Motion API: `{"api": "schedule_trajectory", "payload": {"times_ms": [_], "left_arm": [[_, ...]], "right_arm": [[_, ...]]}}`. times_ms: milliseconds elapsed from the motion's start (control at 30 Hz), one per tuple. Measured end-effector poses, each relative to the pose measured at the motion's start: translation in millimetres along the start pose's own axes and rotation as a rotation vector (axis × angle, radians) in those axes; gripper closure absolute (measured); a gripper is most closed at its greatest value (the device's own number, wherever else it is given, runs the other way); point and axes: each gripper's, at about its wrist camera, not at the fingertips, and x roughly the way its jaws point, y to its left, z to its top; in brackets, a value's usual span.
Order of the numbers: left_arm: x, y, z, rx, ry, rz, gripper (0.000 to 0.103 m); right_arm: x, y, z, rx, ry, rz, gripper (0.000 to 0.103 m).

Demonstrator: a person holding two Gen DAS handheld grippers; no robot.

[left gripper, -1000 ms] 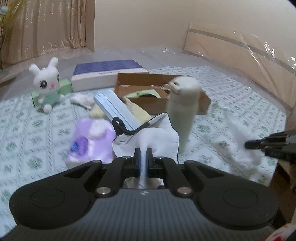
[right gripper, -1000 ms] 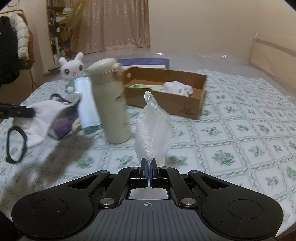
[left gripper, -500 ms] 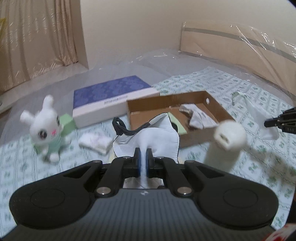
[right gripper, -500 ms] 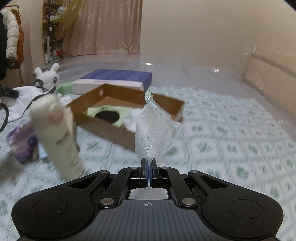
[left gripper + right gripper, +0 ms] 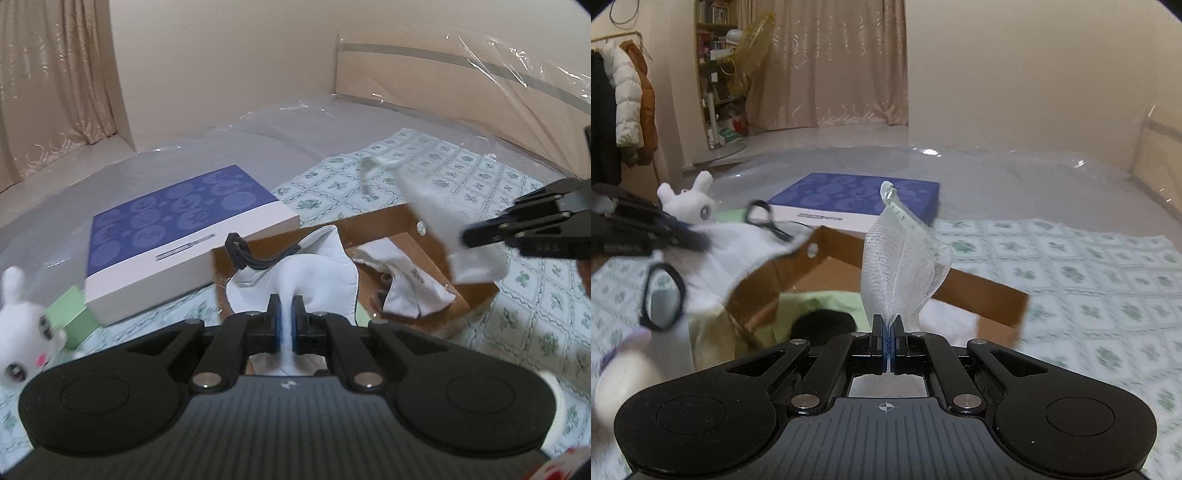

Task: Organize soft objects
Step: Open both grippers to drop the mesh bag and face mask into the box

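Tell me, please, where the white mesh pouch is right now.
The white mesh pouch is pinched in the right gripper, held above the cardboard box; the left wrist view shows it at the right.

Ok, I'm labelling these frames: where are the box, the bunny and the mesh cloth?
box (image 5: 979, 291): right wrist view, on its brown far wall.
bunny (image 5: 689, 205): right wrist view, on its white head.
mesh cloth (image 5: 901, 258): right wrist view, on its netted middle.
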Motion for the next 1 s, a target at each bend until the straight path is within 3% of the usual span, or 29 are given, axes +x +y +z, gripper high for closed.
{"api": "schedule_trajectory", "payload": {"times_ms": [333, 433, 467, 500, 600, 1000], "left_arm": [[68, -7, 7, -0.028, 0.01, 0.002, 0.098], [79, -7, 5, -0.039, 0.011, 0.01, 0.092], [81, -7, 5, -0.042, 0.004, 0.019, 0.084], [82, -5, 4, -0.049, 0.001, 0.029, 0.077], [76, 0, 3, -0.078, -0.014, 0.045, 0.076], [17, 5, -21, -0.125, -0.018, 0.088, 0.075]], "right_arm": [[69, 2, 11, 0.011, 0.047, 0.05, 0.101], [82, -1, 9, 0.027, 0.059, 0.06, 0.101], [86, -2, 9, 0.035, 0.065, 0.067, 0.1], [90, -4, 10, 0.045, 0.074, 0.072, 0.091], [94, -9, 9, 0.07, 0.07, 0.058, 0.041], [45, -11, -17, 0.067, 0.045, -0.019, 0.039]]}}
